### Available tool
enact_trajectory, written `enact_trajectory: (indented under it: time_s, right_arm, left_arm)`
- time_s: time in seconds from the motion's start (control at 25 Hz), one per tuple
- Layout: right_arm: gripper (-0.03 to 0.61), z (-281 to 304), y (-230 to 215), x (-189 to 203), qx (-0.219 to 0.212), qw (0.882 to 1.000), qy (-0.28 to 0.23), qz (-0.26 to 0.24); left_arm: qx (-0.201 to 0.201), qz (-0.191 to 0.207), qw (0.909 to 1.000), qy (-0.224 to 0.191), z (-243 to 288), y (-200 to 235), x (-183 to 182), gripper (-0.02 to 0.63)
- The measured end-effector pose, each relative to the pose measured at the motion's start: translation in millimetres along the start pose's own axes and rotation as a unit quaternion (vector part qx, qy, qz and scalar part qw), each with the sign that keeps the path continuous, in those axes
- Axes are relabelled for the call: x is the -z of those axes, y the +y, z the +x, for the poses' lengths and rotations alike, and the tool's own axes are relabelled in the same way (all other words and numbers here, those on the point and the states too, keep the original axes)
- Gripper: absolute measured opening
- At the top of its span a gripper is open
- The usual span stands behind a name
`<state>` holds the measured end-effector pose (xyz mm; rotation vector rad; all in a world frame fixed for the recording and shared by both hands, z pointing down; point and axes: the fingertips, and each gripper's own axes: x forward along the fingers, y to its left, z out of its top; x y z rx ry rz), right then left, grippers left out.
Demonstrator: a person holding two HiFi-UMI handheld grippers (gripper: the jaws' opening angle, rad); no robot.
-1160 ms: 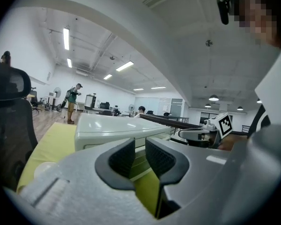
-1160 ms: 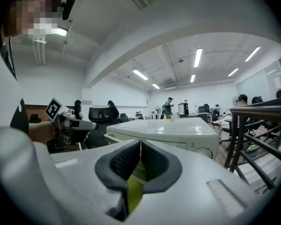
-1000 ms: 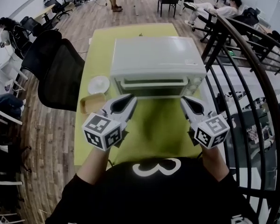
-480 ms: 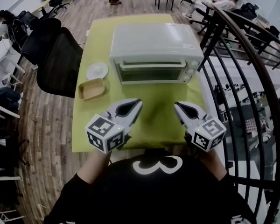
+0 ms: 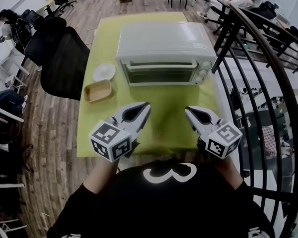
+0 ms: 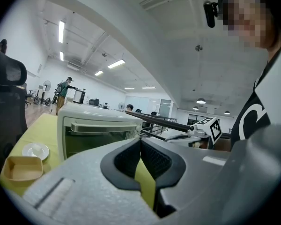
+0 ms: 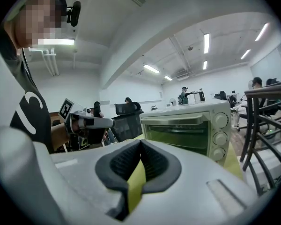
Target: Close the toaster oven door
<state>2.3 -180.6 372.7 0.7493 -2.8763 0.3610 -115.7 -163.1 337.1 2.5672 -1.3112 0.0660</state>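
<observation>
Green tabletop carries the toaster oven at its far edge, door already shut, so the task seems done; left gripper and right gripper hover closed and empty near the front edge.

we see the toaster oven, upper middle of the head view, in pale grey-white, with its door glass dark and tinted green. the worktop under it is yellow-green. toward the worktop's left edge we see a white plate and a tan tray. the left claw and right claw are light grey, their pads black and finely textured. the left cube and right cube carry black-and-white square markers. at the left, the floor is brown wood planking and the chair black; the railing at the right is black. the shirt at the bottom is black with a white figure.
</observation>
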Motion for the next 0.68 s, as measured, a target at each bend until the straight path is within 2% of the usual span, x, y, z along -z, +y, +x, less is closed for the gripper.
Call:
enact_trajectory:
  time_s: [0.4,0.68]
  right_arm:
    - [0.002,5.2,-15.7,-25.5,-0.018,1.0,0.005,-0.014]
    - [0.002,8.9,-26.4,-29.4,-0.025,0.999,0.01,-0.017]
  left_arm:
    - [-0.006,-0.006,1.0,-0.002,19.6,-0.9,-15.0,0.011]
    - [-0.014,-0.007,0.9999,0.003,27.7,3.0,-16.0,0.011]
